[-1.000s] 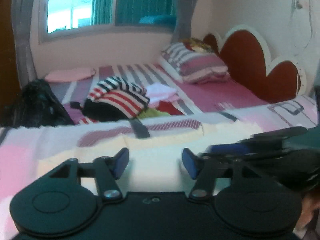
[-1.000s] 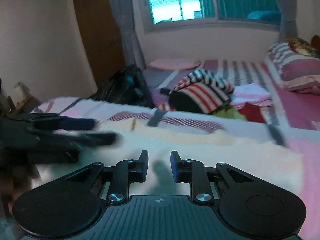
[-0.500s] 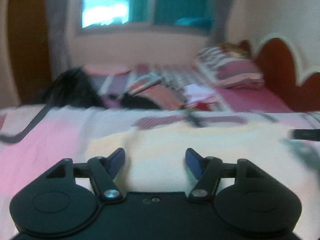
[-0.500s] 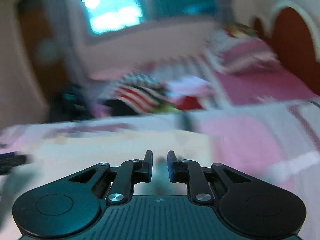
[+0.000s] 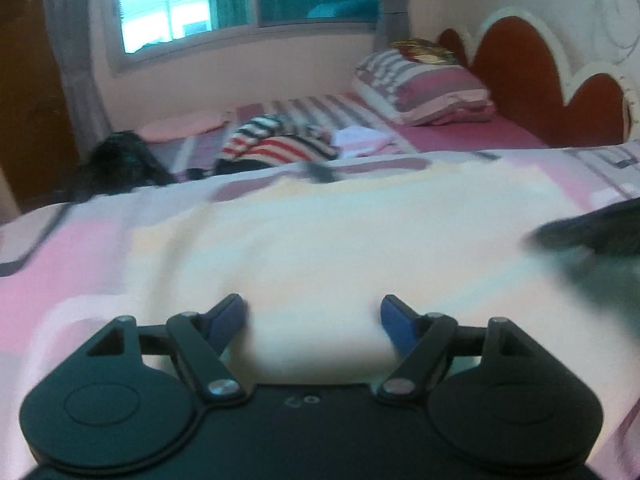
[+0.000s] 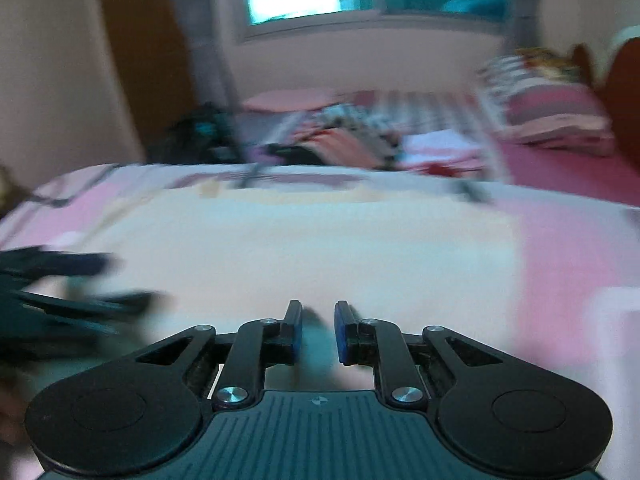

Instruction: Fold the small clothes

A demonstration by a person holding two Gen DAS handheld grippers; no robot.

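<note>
Ahead of both claws, a pale cream garment (image 5: 340, 240) lies flat on the bed (image 5: 60, 264). Left claw (image 5: 312, 316) gapes wide; right claw (image 6: 318, 330) is narrowly parted, empty. Only the left view shows the headboard (image 5: 520, 80) sharply.

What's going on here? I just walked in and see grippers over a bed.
A person holds a gripper in each hand over a pale cream garment spread flat on the pink patterned bedcover. The left gripper is wide open above its near edge; the right gripper has a narrow gap and grips nothing. No fold is visible yet. More clothes, including a striped one, lie piled behind.
</note>
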